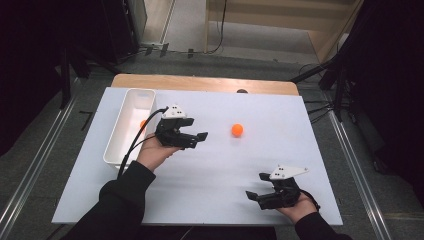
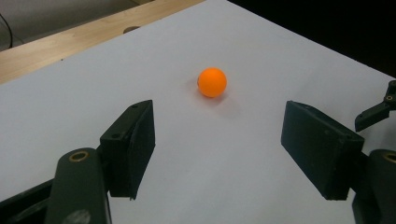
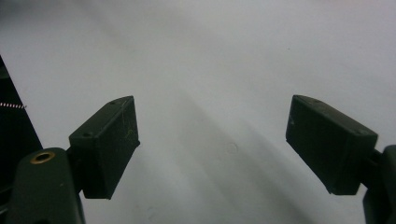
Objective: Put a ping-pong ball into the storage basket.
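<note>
2nd orange ball [image 1: 143,123] in tray [image 1: 131,100] half hidden.

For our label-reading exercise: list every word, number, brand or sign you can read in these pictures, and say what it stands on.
None can be read: no print shows on the round orange ball, the white rectangular plastic tray, the white table sheet, or the black left gripper and right gripper.

A white sheet [image 1: 210,195] covers most of a wooden table [image 1: 200,82], whose far edge stays bare. Grey floor [image 1: 50,145] with metal rails surrounds it, cables [image 1: 320,107] trail at right, and dark stands flank both sides.
</note>
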A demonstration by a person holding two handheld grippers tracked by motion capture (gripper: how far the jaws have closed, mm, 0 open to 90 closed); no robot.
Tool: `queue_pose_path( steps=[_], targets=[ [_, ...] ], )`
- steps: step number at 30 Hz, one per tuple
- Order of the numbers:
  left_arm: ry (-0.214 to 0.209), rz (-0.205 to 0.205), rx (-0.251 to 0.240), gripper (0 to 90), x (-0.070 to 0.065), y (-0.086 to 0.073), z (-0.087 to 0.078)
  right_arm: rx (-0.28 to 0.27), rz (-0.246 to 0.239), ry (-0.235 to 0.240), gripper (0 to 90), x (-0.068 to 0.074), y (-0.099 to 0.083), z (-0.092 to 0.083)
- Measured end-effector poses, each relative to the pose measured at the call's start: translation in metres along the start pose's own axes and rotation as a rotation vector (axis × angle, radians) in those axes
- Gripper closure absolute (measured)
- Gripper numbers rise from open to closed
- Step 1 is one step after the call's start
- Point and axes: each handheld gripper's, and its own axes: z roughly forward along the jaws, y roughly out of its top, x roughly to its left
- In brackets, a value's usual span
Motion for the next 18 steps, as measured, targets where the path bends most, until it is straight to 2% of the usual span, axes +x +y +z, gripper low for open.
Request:
queue_pose_path(
  steps=[18],
  targets=[
    [-0.009, 0.015, 0.022, 26.5, -0.012, -0.008, 0.017, 0.004, -0.004, -0.003, 15.6, 0.000, 0.000, 0.000]
  ],
)
